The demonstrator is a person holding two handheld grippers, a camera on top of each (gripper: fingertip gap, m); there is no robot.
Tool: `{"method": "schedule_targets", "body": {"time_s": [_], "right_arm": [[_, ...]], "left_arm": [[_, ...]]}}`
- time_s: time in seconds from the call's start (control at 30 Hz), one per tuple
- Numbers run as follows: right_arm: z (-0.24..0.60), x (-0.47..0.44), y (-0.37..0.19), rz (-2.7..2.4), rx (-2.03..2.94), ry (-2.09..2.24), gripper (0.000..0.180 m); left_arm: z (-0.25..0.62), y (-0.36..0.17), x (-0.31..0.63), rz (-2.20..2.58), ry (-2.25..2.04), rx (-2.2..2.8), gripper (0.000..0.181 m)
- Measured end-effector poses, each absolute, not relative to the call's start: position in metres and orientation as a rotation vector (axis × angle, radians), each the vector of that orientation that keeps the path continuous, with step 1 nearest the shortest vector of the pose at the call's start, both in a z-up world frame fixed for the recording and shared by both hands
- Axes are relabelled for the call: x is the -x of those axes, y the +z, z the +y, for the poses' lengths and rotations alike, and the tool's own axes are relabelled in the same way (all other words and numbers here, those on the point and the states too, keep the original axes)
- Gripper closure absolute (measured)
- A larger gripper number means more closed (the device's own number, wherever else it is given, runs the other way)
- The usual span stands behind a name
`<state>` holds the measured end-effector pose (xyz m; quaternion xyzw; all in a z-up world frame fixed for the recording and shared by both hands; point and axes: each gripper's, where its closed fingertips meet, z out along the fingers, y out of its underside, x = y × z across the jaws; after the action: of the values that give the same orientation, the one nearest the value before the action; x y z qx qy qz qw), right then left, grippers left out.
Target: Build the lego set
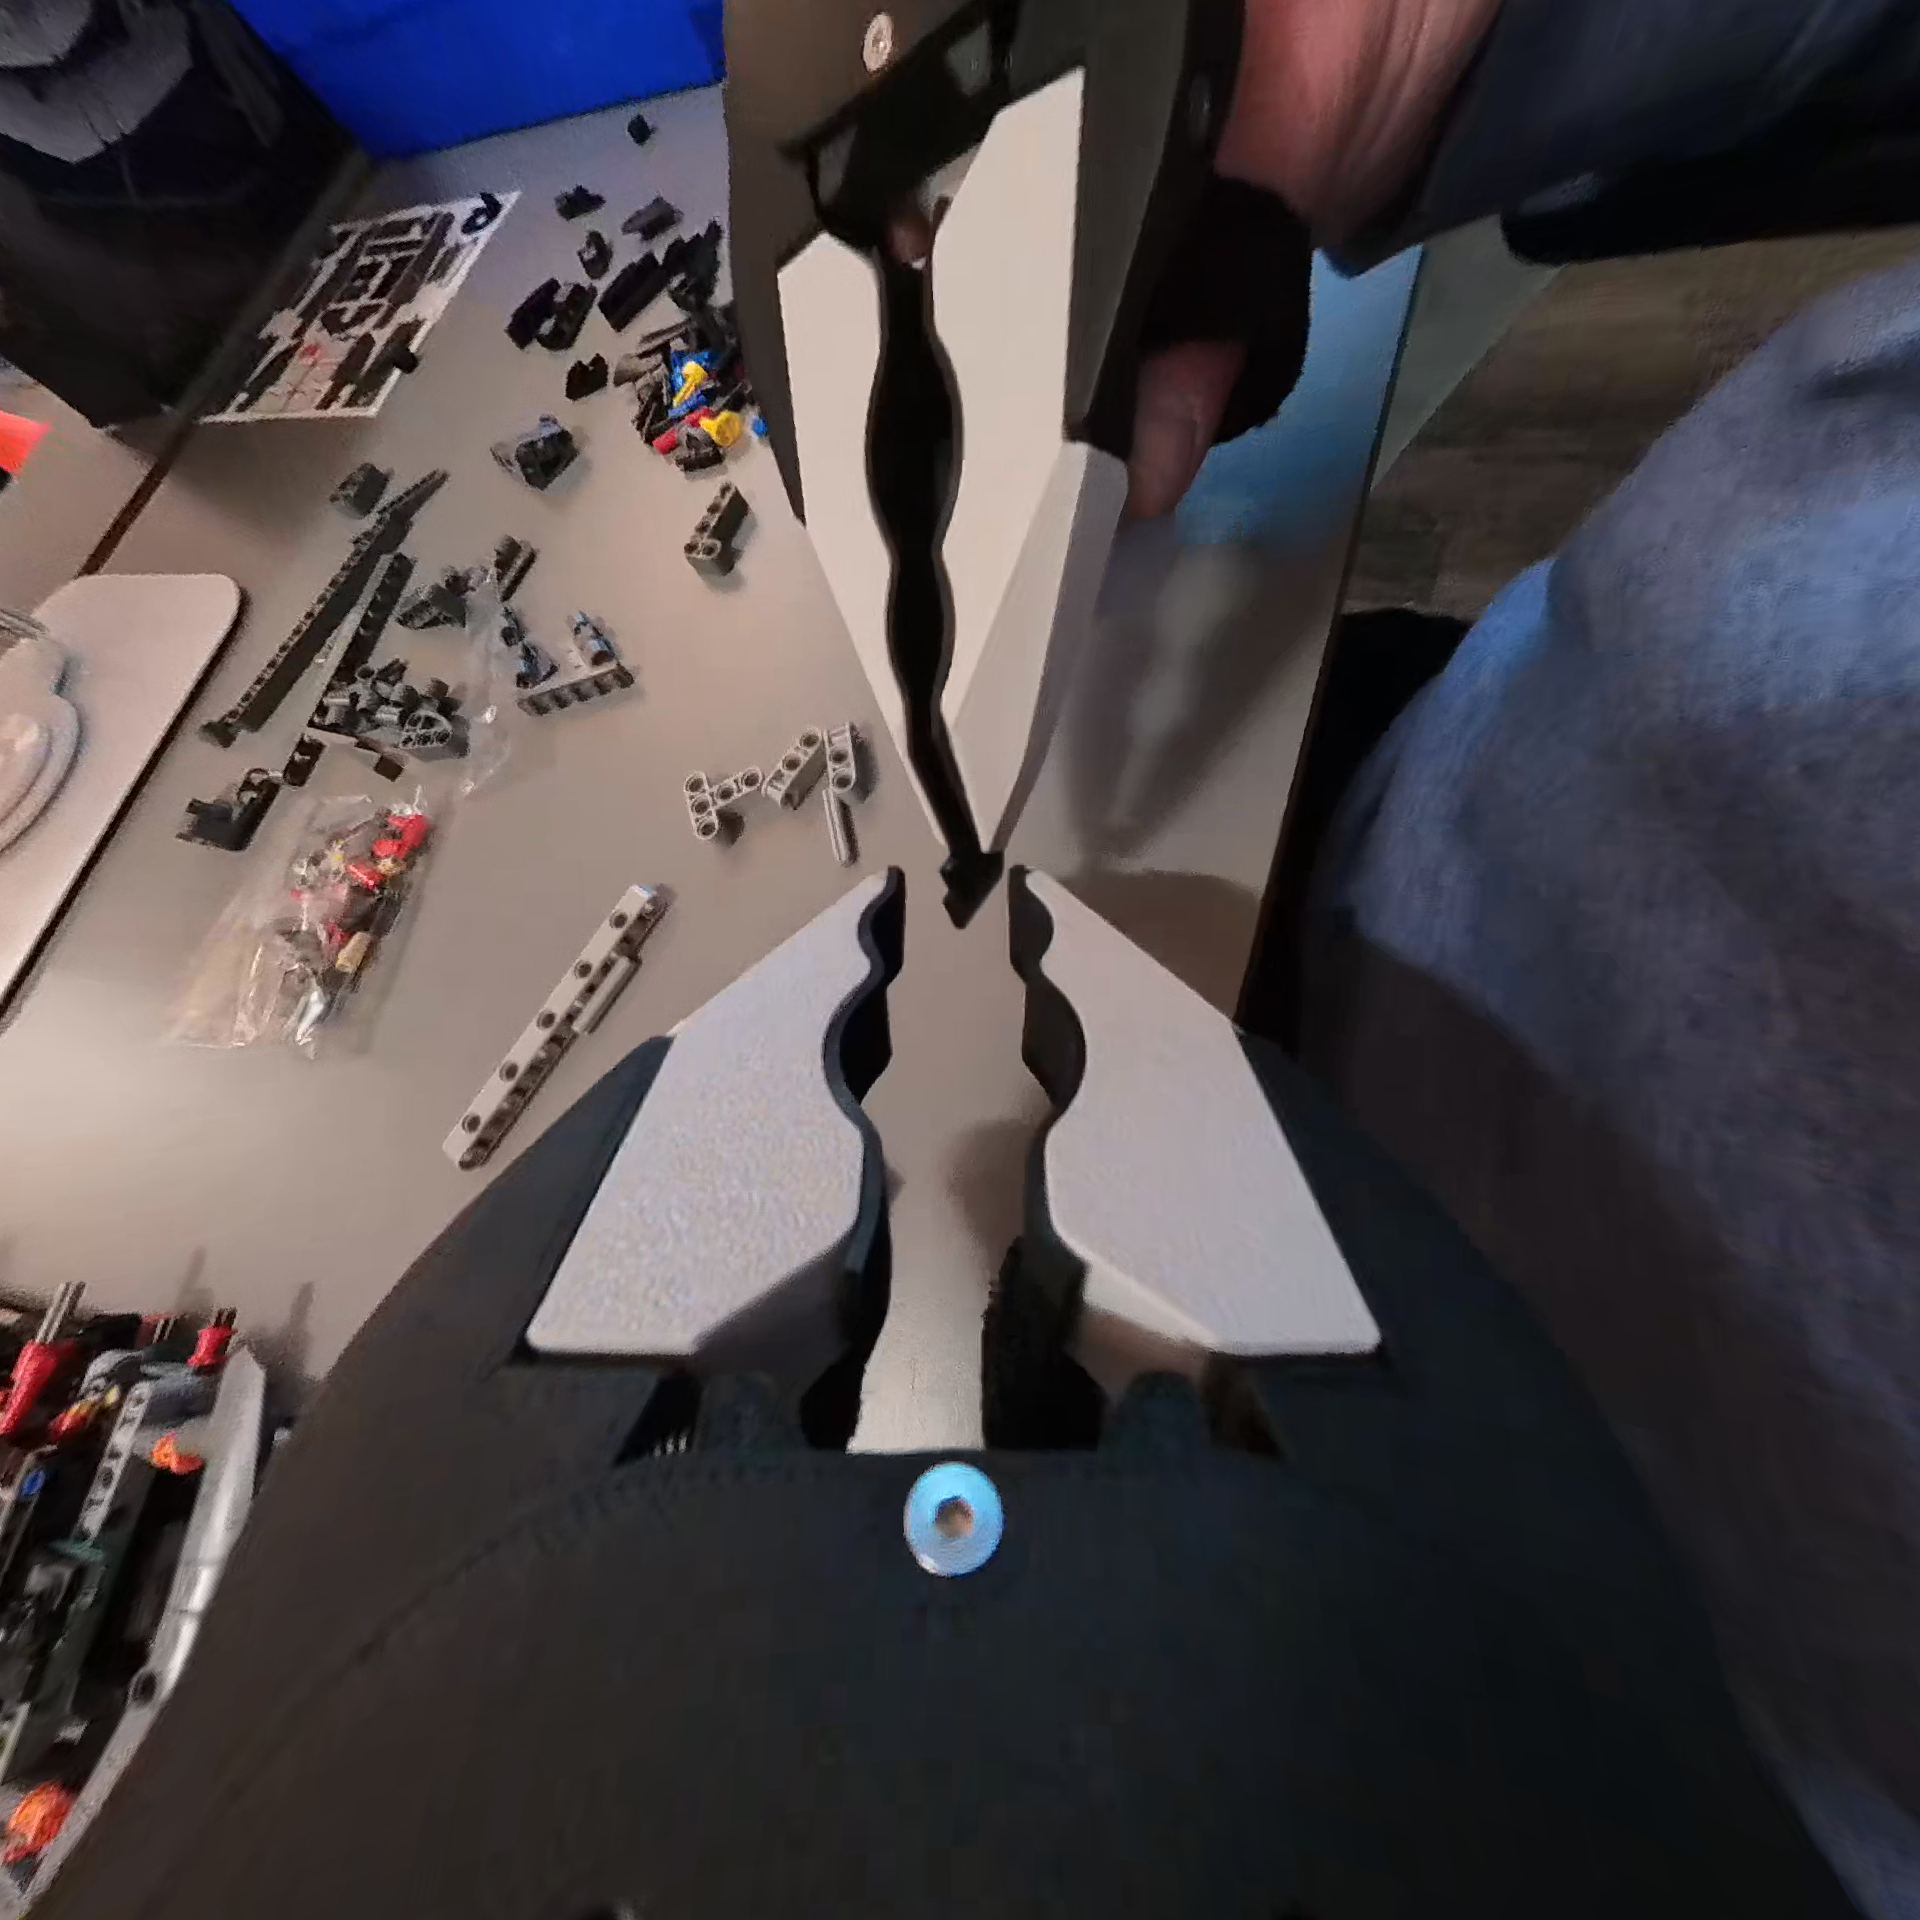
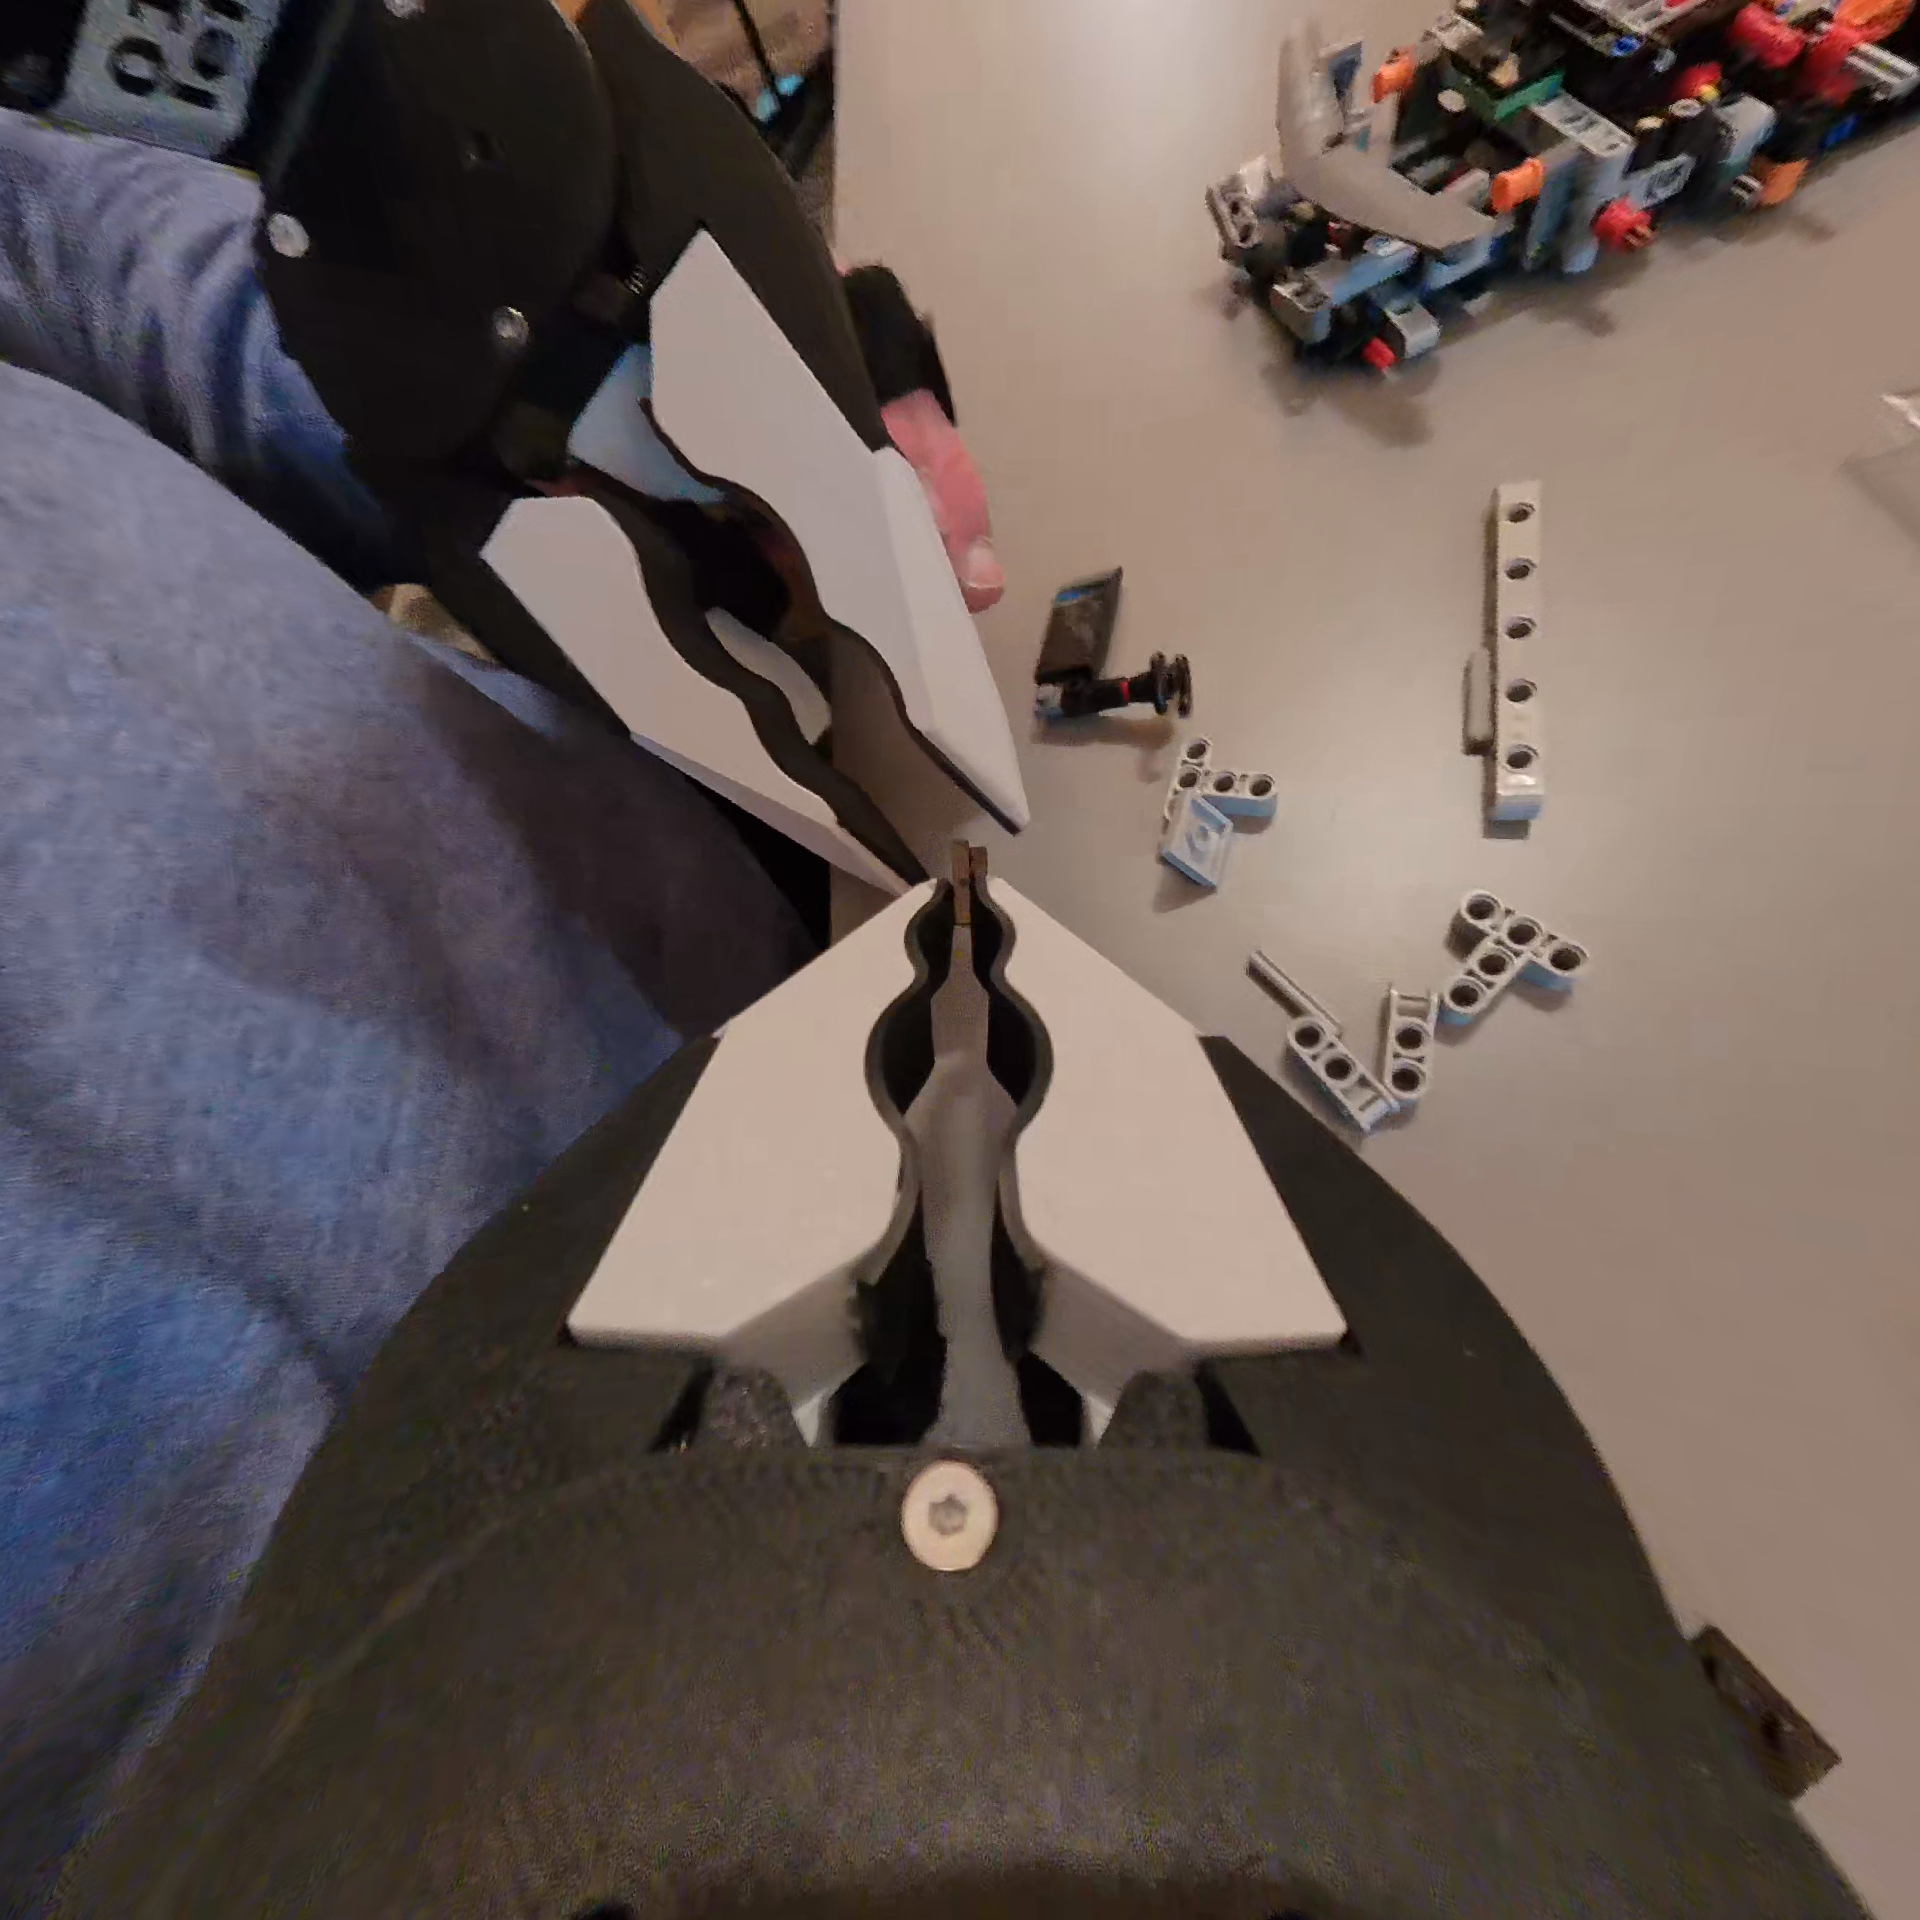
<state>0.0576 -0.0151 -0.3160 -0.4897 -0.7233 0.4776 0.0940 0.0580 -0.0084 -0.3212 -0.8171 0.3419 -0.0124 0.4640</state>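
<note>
Right gripper (image 2: 968, 891) clenched on a small dark piece (image 2: 969, 883), pinched at the very tips, probably so most of it stays free for mating or handover. Left gripper (image 1: 954, 881) released, tips parted, facing the piece (image 1: 966, 888) tip to tip (a handover or re-grip seems likely). From the left gripper, piece at 12 o'clock, just beyond the gap and not yet between the tips. Held above the tabletop (image 2: 1714, 1351) near its edge. Loose grey beams (image 2: 1512, 961) at 3 o'clock of the right gripper, half-built model (image 2: 1538, 177) at 1 o'clock, well apart.
</note>
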Motion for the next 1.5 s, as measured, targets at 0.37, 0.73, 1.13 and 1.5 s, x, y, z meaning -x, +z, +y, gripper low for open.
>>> {"method": "schedule_targets", "body": {"time_s": [0.37, 0.73, 1.13, 1.5], "right_arm": [[0.003, -0.035, -0.277, -1.952, 1.317, 1.206, 0.156], [-0.003, -0.019, -0.253, -1.689, 1.163, 0.749, 0.161], [-0.007, -0.016, -0.252, -1.704, 1.219, 0.833, 0.152], [-0.01, -0.011, -0.256, -1.754, 1.197, 0.763, 0.167]], "left_arm": [[-0.002, -0.278, -0.033, 0.243, -0.413, 1.919, 0.178], [0.005, -0.243, -0.024, -0.267, -0.889, 1.617, 0.178], [-0.004, -0.245, -0.019, -0.397, -0.98, 1.535, 0.177], [-0.004, -0.244, -0.018, -0.402, -0.993, 1.51, 0.178]]}}
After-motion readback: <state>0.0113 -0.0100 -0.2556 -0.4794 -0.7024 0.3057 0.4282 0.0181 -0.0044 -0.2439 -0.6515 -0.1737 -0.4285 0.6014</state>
